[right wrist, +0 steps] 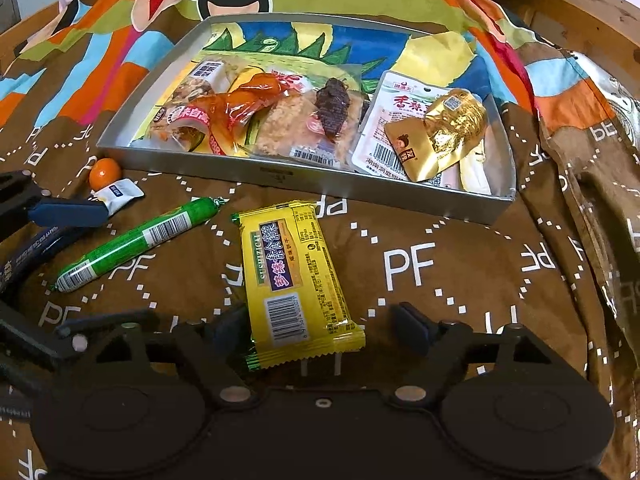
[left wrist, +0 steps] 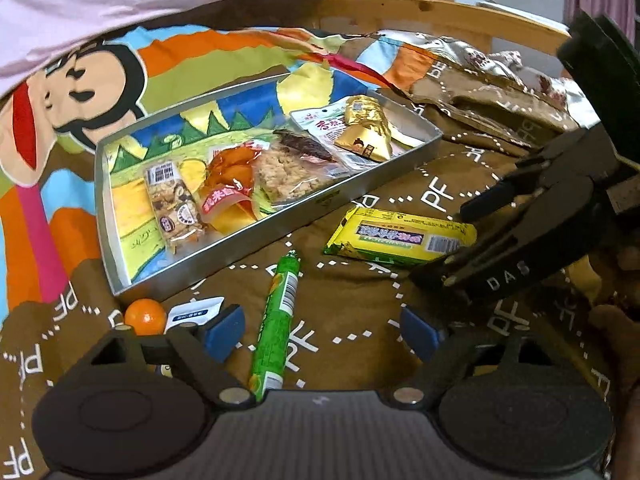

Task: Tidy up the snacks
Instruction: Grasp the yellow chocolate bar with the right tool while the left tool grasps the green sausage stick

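one yellow snack packet (right wrist: 298, 280) lies flat, barcode showing.

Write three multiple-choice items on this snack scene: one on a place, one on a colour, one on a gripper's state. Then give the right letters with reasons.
1. Where does the green sausage stick lie?
A. inside the tray
B. on the brown cloth, outside the tray
C. on top of the yellow packet

2. What colour is the wrapper of the flat packet between the right gripper's fingers?
A. yellow
B. red
C. silver

3. How do the left gripper's jaws stand?
A. shut on the small orange fruit
B. shut with nothing between them
C. open, the green stick between them

Answers: 1 B, it lies on the brown cloth in front of the tray. 2 A, its wrapper is yellow. 3 C, both blue pads stand clear of the stick.
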`<action>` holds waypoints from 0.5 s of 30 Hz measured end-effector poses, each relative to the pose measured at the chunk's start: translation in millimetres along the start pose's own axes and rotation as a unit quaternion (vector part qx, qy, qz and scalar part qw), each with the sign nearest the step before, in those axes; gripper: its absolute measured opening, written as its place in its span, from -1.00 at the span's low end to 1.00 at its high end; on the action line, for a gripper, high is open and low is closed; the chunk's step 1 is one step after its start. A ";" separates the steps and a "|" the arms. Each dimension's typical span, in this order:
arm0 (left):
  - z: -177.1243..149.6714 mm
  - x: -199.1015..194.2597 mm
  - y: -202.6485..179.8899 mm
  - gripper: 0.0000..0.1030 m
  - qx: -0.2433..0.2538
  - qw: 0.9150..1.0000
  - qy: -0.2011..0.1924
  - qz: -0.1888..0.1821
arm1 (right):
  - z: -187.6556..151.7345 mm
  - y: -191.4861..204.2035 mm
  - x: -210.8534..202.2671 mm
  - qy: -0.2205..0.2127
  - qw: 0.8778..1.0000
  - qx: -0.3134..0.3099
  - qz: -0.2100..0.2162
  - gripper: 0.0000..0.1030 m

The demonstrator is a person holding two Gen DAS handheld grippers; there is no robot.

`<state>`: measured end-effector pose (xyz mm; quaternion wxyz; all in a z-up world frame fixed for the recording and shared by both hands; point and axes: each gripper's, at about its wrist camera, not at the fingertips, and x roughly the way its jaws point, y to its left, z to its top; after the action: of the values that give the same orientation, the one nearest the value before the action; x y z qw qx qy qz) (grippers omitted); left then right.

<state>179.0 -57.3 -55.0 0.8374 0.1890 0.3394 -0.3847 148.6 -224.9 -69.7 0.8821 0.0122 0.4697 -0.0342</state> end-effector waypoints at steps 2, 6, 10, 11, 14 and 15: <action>0.1 2.3 6.6 0.60 -0.024 1.000 0.001 -0.008 | -0.3 0.9 0.6 -0.001 1.000 -0.003 -0.001 0.57; 0.2 7.0 18.2 0.41 -0.069 0.997 0.011 -0.011 | -0.1 1.8 1.7 -0.003 1.000 -0.003 -0.002 0.57; 0.4 12.7 21.6 0.16 -0.089 0.996 0.026 0.000 | -0.5 4.1 2.2 -0.008 1.000 -0.005 -0.001 0.52; 0.2 13.1 21.1 0.14 -0.090 0.996 0.027 0.003 | -0.6 5.0 2.4 -0.009 1.000 -0.006 0.000 0.51; 1.4 15.7 20.7 -0.03 -0.097 0.994 0.039 0.016 | -0.8 6.7 4.0 -0.014 1.000 -0.009 0.002 0.51; 1.4 16.5 20.9 -0.07 -0.102 0.994 0.043 0.019 | -0.4 6.5 5.0 -0.015 1.000 -0.007 0.004 0.51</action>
<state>203.5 -53.4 -64.6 0.8441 0.1257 0.4086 -0.3235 151.5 -218.6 -74.1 0.8893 0.0076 0.4564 -0.0273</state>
